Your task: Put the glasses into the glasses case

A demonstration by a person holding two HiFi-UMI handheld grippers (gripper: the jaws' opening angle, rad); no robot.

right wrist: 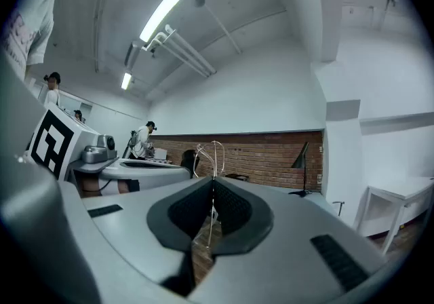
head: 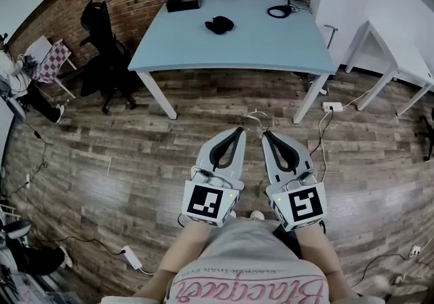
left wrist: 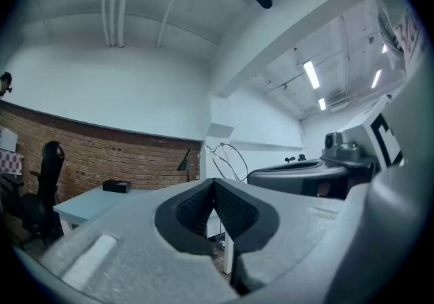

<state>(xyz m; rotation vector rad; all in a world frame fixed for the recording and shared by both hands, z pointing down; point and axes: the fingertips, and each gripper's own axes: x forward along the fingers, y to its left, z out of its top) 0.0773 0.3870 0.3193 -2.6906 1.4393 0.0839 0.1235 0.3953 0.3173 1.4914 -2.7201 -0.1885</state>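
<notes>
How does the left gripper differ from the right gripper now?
The right gripper is shut on a wire of the glasses; the left gripper is shut on nothing. The glasses rise from the right gripper's tip, but stand beside the left gripper's. Both point toward the table, above the wooden floor.

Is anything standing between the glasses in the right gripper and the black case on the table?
Nothing visible does. The right gripper is shut on the glasses; between them and the glasses case, likely the small black object on the table, lie only bare wooden floor and open tabletop.
</notes>
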